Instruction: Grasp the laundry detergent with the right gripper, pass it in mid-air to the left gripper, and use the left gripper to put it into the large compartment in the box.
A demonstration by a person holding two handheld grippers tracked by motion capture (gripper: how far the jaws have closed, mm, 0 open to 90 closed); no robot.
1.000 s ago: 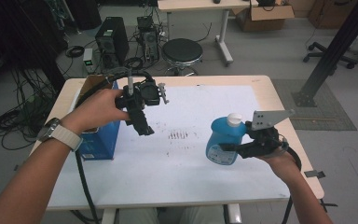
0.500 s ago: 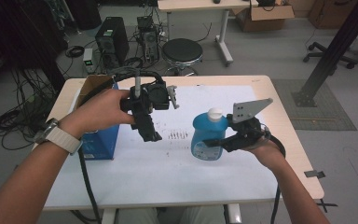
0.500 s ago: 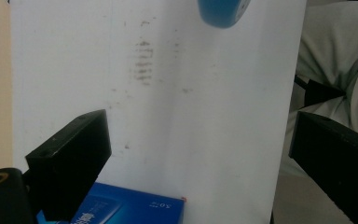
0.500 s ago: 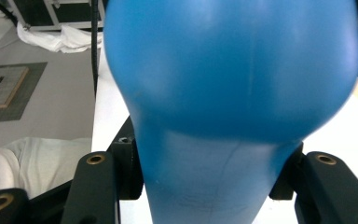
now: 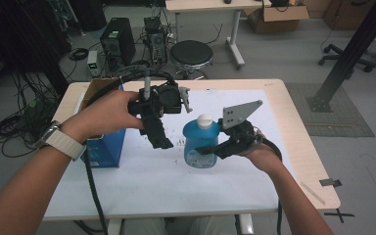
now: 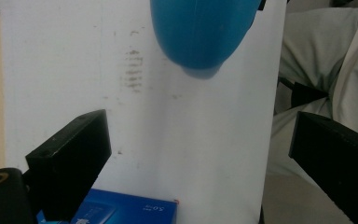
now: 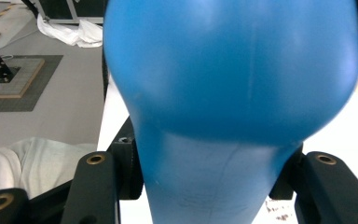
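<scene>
Blue bottle (image 5: 200,144) pinched by right hand-held gripper (image 5: 210,149); left hand-held gripper (image 5: 164,142) spread, raised.

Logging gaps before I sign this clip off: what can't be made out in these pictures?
- Blue plastic bottle with white cap: label print too small in the high view; top cut off in the left gripper view; blurred close-up in the right gripper view.
- Blue cardboard box: contents hidden by the left hand in the high view.
- Right gripper: contact on the bottle's far side hidden.
</scene>
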